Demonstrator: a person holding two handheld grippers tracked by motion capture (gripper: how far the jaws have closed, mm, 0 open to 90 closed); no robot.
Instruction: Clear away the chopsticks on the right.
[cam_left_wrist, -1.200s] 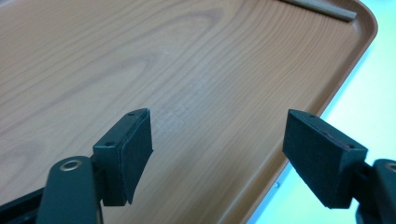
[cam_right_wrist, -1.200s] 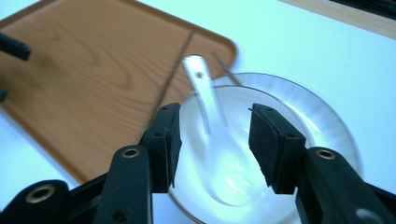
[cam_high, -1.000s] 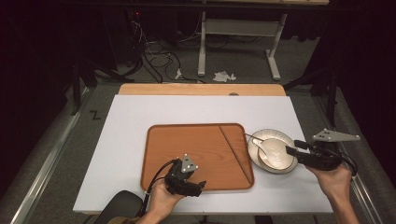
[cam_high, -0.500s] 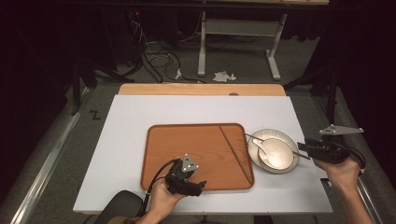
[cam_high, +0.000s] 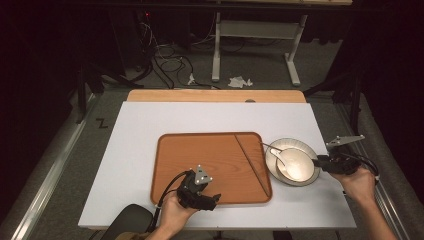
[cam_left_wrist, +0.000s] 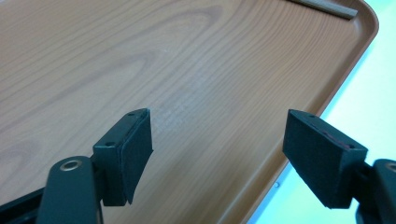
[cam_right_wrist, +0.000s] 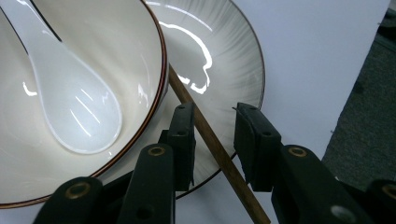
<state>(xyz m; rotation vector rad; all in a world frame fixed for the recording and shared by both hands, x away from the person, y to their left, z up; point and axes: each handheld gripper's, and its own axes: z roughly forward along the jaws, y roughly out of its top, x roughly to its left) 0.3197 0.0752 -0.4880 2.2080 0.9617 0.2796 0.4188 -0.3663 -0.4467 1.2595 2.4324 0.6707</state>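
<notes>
Wooden tray (cam_high: 210, 160), one bowl (cam_high: 295, 164), one spoon (cam_right_wrist: 70, 98), two chopsticks (cam_right_wrist: 210, 144).

We count one wooden tray (cam_high: 200, 160), lying under and ahead of the left gripper (cam_left_wrist: 217, 154), whose jaws stand wide apart. We count two chopsticks: one chopstick on the tray (cam_high: 251, 162), far ahead of that gripper, and one chopstick on the plate (cam_right_wrist: 210, 140), passing between the jaws of the right gripper (cam_right_wrist: 215, 140). Just ahead of the right gripper we count one plate (cam_right_wrist: 224, 60), one bowl (cam_right_wrist: 140, 42) on it, and one white spoon (cam_right_wrist: 70, 98) in the bowl. One white table (cam_high: 150, 125) carries all of it. Grippers: two.
</notes>
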